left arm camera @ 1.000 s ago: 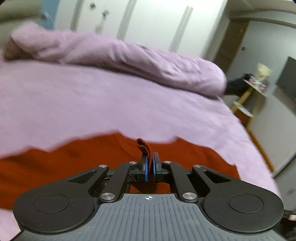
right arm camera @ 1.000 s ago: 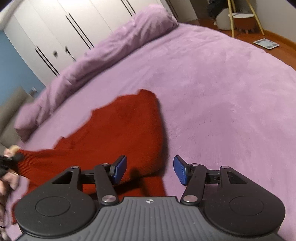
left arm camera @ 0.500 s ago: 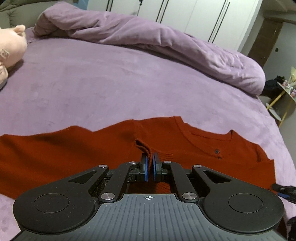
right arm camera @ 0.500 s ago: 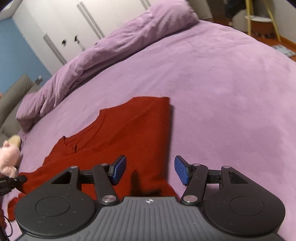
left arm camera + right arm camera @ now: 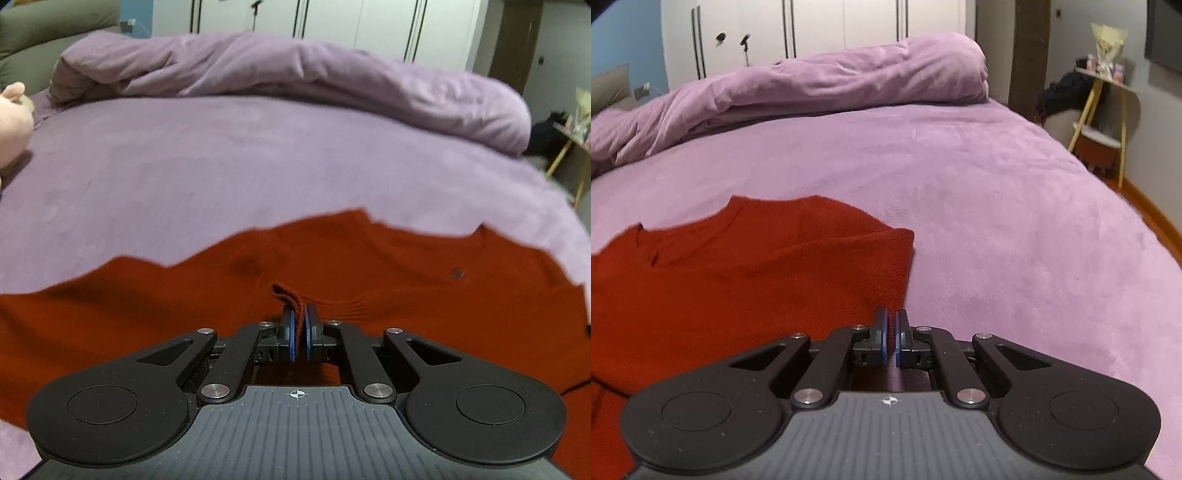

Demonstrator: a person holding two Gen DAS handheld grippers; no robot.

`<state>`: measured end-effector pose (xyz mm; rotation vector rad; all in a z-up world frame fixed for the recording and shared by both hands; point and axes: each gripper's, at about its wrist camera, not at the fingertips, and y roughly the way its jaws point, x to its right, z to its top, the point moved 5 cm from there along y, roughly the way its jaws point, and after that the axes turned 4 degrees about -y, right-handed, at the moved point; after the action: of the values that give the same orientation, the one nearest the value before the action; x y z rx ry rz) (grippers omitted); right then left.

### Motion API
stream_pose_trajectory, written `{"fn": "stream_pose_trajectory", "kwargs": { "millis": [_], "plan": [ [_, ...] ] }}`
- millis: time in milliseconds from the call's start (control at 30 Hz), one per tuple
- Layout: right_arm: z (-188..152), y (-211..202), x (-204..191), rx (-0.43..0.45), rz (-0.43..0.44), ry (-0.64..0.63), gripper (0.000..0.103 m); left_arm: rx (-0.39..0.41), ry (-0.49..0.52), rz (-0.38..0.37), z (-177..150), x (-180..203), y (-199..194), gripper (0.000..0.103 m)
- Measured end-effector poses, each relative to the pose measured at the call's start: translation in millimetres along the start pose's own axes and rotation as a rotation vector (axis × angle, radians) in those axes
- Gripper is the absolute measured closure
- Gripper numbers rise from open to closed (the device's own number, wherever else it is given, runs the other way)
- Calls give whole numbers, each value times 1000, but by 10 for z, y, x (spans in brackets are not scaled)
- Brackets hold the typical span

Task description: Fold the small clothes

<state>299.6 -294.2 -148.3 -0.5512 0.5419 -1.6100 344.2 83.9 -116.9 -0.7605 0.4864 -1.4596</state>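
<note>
A rust-red knit sweater (image 5: 369, 266) lies spread on the purple bed (image 5: 221, 166). My left gripper (image 5: 299, 325) is shut on a pinched fold of the sweater's edge, which sticks up between the blue pads. In the right wrist view the sweater (image 5: 738, 277) lies to the left, its neckline at the far side. My right gripper (image 5: 891, 330) is shut at the sweater's right-hand edge, which meets the blue pads; the cloth between them is mostly hidden.
A rolled purple duvet (image 5: 295, 74) lies across the far side of the bed, also in the right wrist view (image 5: 812, 85). A pink plush toy (image 5: 13, 125) sits at the far left. White wardrobes stand behind. A yellow-legged side table (image 5: 1104, 122) stands right of the bed.
My right gripper was open above the sweater; it has come down to the sweater's right edge and shut. My left gripper has stayed shut on the fold and the view has swung.
</note>
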Motion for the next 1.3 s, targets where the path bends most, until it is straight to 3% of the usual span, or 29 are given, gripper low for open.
{"fn": "stream_pose_trajectory", "kwargs": {
  "millis": [67,133,200,267,333,400,433,500,633,733,800,867,967,1000,1067,1133,1300],
  "plan": [
    [29,10,-7,-3,-14,-3,99,-9,32,38,-45,-23,57,94],
    [61,6,-21,-17,-49,-2,95,11,53,126,-36,-69,34,94],
    [139,-57,-56,7,-93,8,88,49,45,156,-5,-106,-83,86],
    [182,-193,-144,64,-82,18,83,99,-7,93,14,-80,-253,61],
    [212,-269,-344,105,40,33,78,110,-73,-14,-18,31,-349,52],
    [201,-237,-690,85,252,45,75,58,-77,-111,-100,207,-280,49],
    [181,-192,-859,58,330,45,75,27,-67,-133,-153,286,-207,49],
    [138,-83,-1143,25,381,10,75,-14,-30,-119,-250,397,-45,50],
    [61,202,-1375,9,234,-176,76,41,97,-38,-256,475,116,48],
    [100,315,-1089,46,98,-207,76,61,149,18,-214,421,233,47],
    [139,345,-820,63,62,-161,80,68,147,32,-194,364,279,41],
    [136,325,-684,68,79,-127,87,61,120,34,-175,292,275,35],
    [111,212,-728,60,45,-155,86,40,71,45,-184,263,111,37],
    [104,139,-768,57,51,-161,80,32,63,40,-209,274,29,37],
    [5,-110,-870,68,138,-151,78,32,48,0,-289,302,-141,37],
    [-141,-279,-933,64,167,-176,76,17,36,-24,-376,313,-203,35],
    [-347,-334,-818,80,84,-261,73,13,117,16,-459,352,-151,32]
  ]
}}
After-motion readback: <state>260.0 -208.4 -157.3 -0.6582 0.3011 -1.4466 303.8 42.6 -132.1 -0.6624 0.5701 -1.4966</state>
